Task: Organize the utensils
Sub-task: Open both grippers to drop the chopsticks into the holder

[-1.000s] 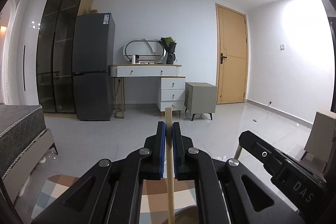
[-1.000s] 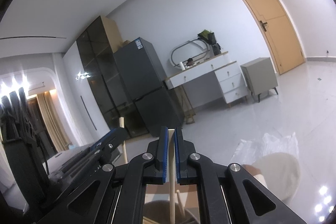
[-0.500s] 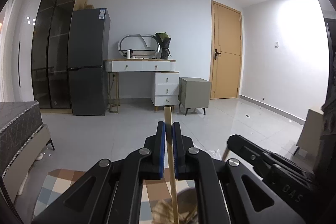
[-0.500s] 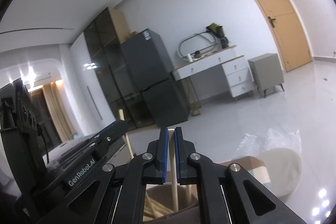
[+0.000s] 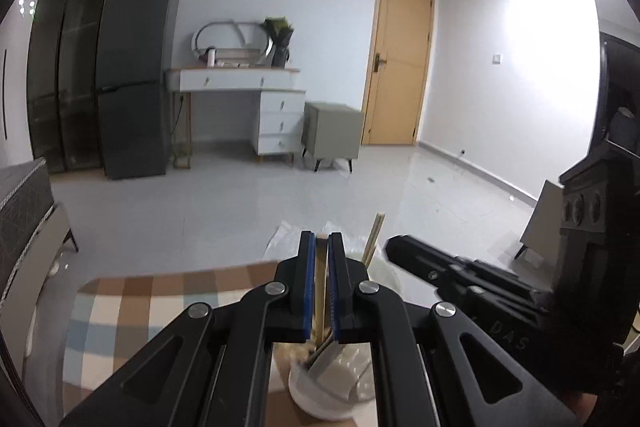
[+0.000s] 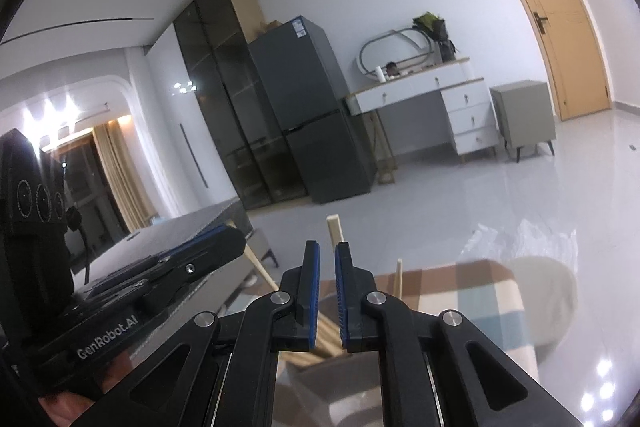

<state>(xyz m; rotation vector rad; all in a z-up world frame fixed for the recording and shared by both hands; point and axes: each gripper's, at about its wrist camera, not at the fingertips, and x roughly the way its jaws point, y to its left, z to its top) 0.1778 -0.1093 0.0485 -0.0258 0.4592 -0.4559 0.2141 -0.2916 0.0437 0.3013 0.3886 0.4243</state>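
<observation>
1. In the left wrist view we see the left gripper (image 5: 321,247) with its blue pads pressed on a thin wooden chopstick (image 5: 319,301); the stick runs down between the pads into the white cup (image 5: 320,397) at 6 o'clock.
2. A second wooden chopstick (image 5: 374,233) leans out of the cup towards 1 o'clock, just beside the left gripper.
3. The cup stands on a checked cloth (image 5: 132,303) that lies from 6 to 8 o'clock in this view.
4. In the right wrist view the right gripper (image 6: 327,257) has just been opening its jaws; a narrow gap shows between the pads.
5. A flat wooden stick (image 6: 335,229) stands in line with this gap, its end above the tips; we cannot tell if the pads touch it.
6. The holder (image 6: 344,379) shows as a pale shape at 6 o'clock, below the right gripper.
7. The black body of the left gripper lies at 8 o'clock in the right view.
</observation>
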